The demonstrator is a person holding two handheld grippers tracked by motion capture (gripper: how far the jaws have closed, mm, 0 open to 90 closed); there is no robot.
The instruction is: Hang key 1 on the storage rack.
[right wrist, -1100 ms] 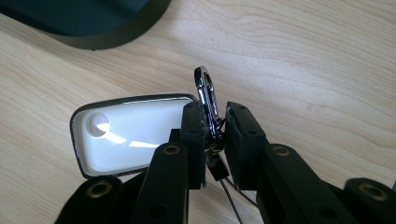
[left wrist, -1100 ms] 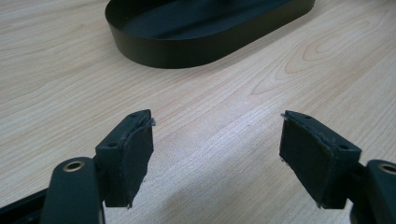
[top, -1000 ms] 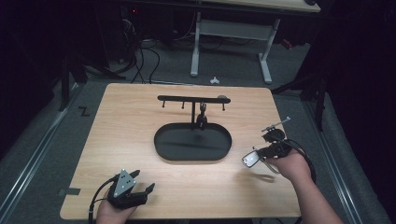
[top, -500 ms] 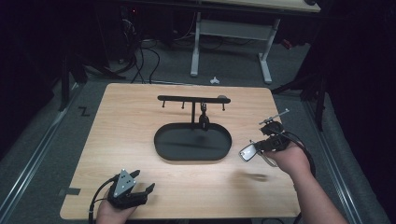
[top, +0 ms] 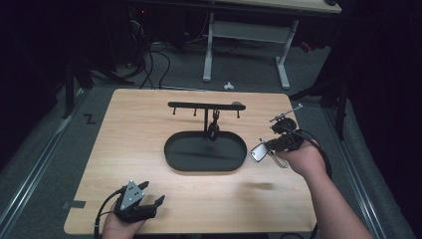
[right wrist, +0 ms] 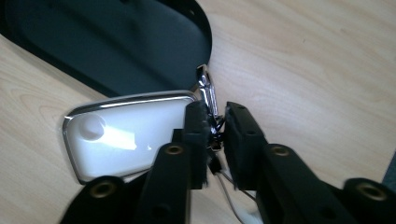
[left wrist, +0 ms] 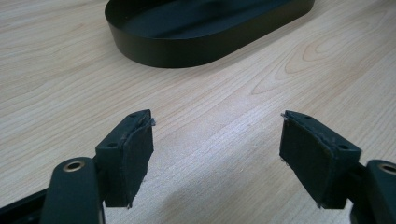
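A: What's in ur right gripper (right wrist: 215, 128)?

B: Small mirror-like tag (right wrist: 126, 130), chrome rim, w/ a clip (right wrist: 208, 93) and thin wires at one end. My jaws are pinched on that clip end, not on the flat face. It hangs above the table (top: 149, 124), just beside the right end of the black oval tray (top: 206, 165).

A: How'll it handle?

B: My guess: light, rigid, slick. Polished face prob scratches or smudges easy, so I'd keep off it. Clip end is the sane grip pt, but it's narrow metal, so the tag could swivel or slip if I jerk it. Wires look flimsy, wouldn't tug them.

A: Hand pose?

B: Right forearm comes in from the bottom right, hand (top: 298, 157) raised off the wood, gripper pointing left twd the tray, tag face tilted. The stand (top: 206, 107) w/ hooks sits behind the tray; one small dark item hangs on it, can't tell what.

A: Left?

B: Left gripper (left wrist: 217, 149) low at the near left corner, jaws spread wide, nothing btwn them, aimed at the tray across bare wood.
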